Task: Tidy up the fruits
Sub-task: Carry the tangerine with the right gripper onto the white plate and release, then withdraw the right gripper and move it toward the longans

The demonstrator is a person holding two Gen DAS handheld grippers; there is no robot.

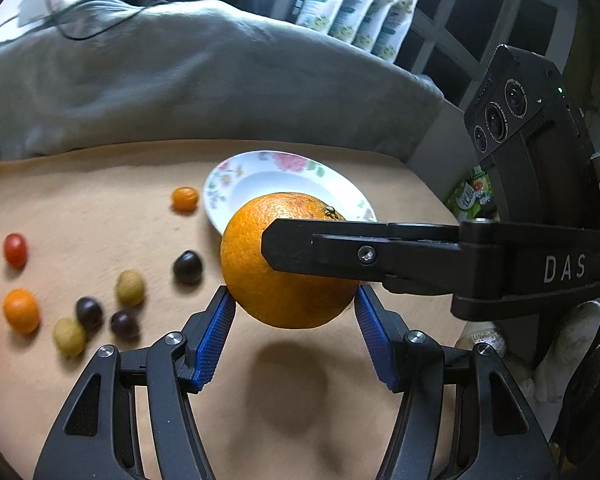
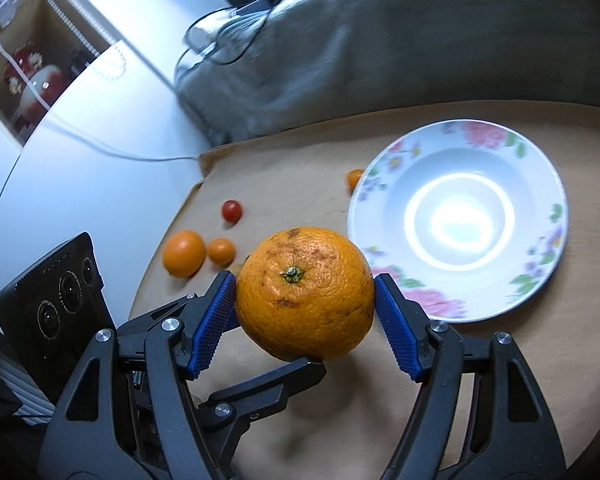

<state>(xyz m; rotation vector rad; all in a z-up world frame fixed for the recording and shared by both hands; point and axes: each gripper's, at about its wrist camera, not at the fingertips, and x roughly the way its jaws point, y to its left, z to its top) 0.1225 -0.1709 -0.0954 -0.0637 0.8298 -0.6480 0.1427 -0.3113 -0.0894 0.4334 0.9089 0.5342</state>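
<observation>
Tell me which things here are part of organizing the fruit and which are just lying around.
Part of the job: big orange gripped by the left gripper and the right gripper; floral plate; small orange fruit; red cherry tomato; dark fruit.

Lying about: grey cloth; white packets; cable.

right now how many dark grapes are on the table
3, as the left wrist view shows them: one left of the held orange, two close together nearer the left. The orange may hide more.
</observation>
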